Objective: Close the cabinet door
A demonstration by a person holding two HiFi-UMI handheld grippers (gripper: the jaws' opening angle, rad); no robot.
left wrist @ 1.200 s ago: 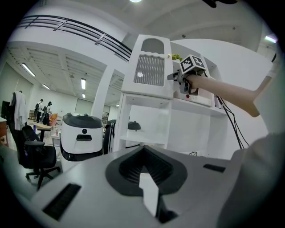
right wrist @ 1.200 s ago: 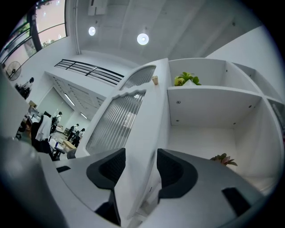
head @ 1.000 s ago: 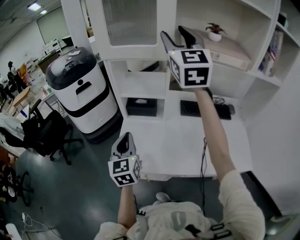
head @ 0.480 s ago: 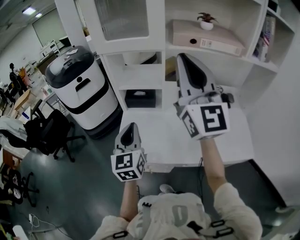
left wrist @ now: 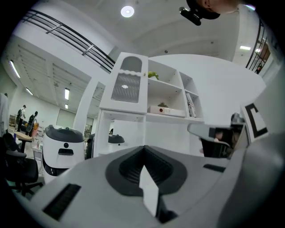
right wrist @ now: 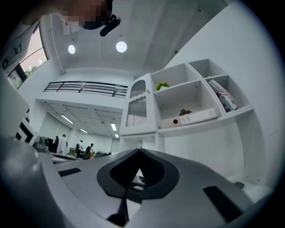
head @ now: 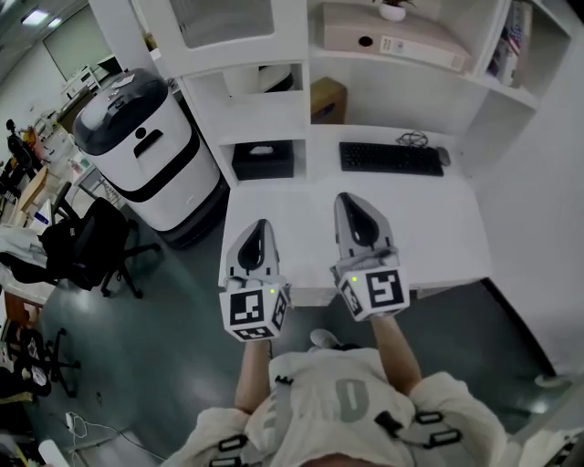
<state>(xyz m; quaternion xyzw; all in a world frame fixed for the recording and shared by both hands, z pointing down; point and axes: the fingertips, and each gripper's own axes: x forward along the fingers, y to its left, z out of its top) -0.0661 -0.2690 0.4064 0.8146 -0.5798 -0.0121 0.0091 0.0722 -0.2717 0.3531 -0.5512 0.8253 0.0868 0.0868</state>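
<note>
The cabinet door (head: 224, 23), white-framed with a ribbed glass panel, sits at the upper left of the white shelf unit and looks flush with its front. It also shows in the left gripper view as the door (left wrist: 127, 84) and in the right gripper view as the door (right wrist: 137, 107). Both grippers hang low, over the front edge of the white desk (head: 438, 228), well away from the door. My left gripper (head: 256, 223) is shut with nothing in it, its tips (left wrist: 143, 147) meeting. My right gripper (head: 345, 196) is shut and empty too, jaws closed to a point (right wrist: 140, 150).
On the desk lie a black keyboard (head: 391, 157) and a black box (head: 263, 160). A cardboard box (head: 327, 98) and a long binder (head: 392, 36) sit on shelves. A white-and-black machine (head: 137, 137) and a black office chair (head: 78, 246) stand at the left.
My right gripper dropped from up near the shelves to the desk's front edge, and its jaws closed. The left gripper shifted slightly forward and up.
</note>
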